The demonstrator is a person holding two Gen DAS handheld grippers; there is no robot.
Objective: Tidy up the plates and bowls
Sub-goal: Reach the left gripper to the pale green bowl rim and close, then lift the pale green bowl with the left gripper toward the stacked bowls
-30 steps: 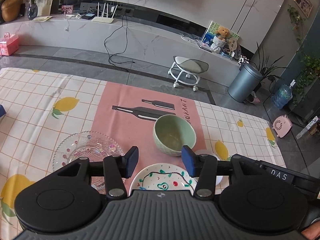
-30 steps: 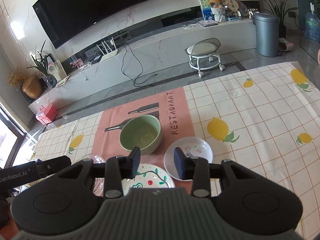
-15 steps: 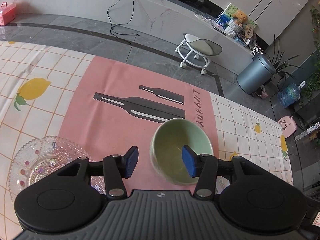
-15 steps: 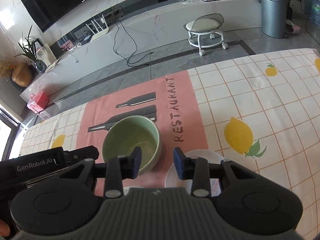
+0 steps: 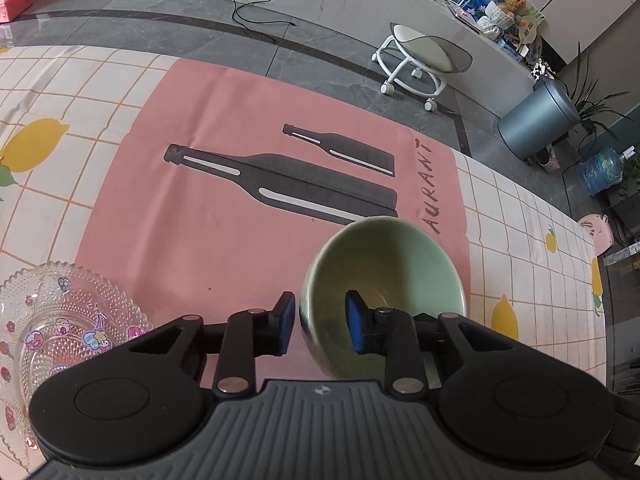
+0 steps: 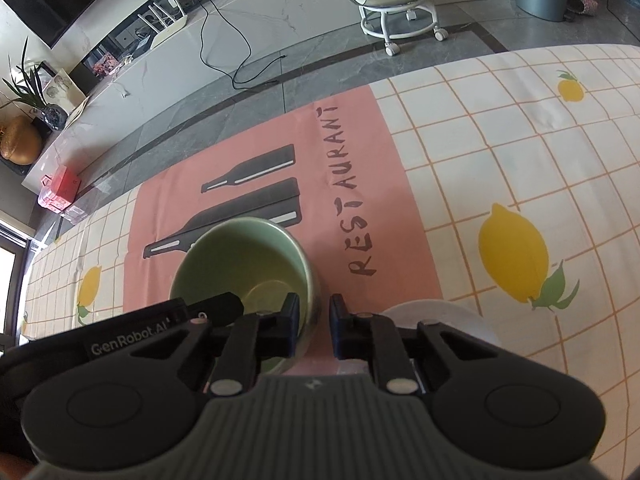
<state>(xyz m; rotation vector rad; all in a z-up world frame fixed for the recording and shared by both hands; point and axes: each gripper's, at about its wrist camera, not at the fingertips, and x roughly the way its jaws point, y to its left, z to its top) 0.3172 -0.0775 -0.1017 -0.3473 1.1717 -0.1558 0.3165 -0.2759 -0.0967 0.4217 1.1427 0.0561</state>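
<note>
Both grippers have dropped toward the table since the earlier frames and now straddle opposite sides of the same bowl; the painted white plate seen earlier has slipped out of sight beneath the housings.

Left wrist view: left gripper [image 5: 321, 322] has just been closing, jaws narrowed over the near-left wall of the pale green ceramic bowl [image 5: 394, 264]. One blue pad sits outside the wall, the other inside the bowl. A thin gap still seems to show at the outer pad; firm contact cannot be confirmed. Bowl stands upright on the pink placemat with black bottle print [image 5: 224, 216], near the placemat's right edge. Clear cut-glass plate with small coloured motifs [image 5: 60, 320] lies to the left, well apart from the bowl, on the checked lemon-print tablecloth [image 5: 44, 184].

Right wrist view: right gripper [image 6: 314, 326] has also just been closing, jaws drawn narrow across the bowl's right-hand wall [image 6: 308, 268], one pad inside, one outside, apparently pinching it. Left gripper's black body enters from the left at the bowl's rim. Small white plate [image 6: 452, 312] lies just right of the bowl, partly hidden by the gripper.
</note>
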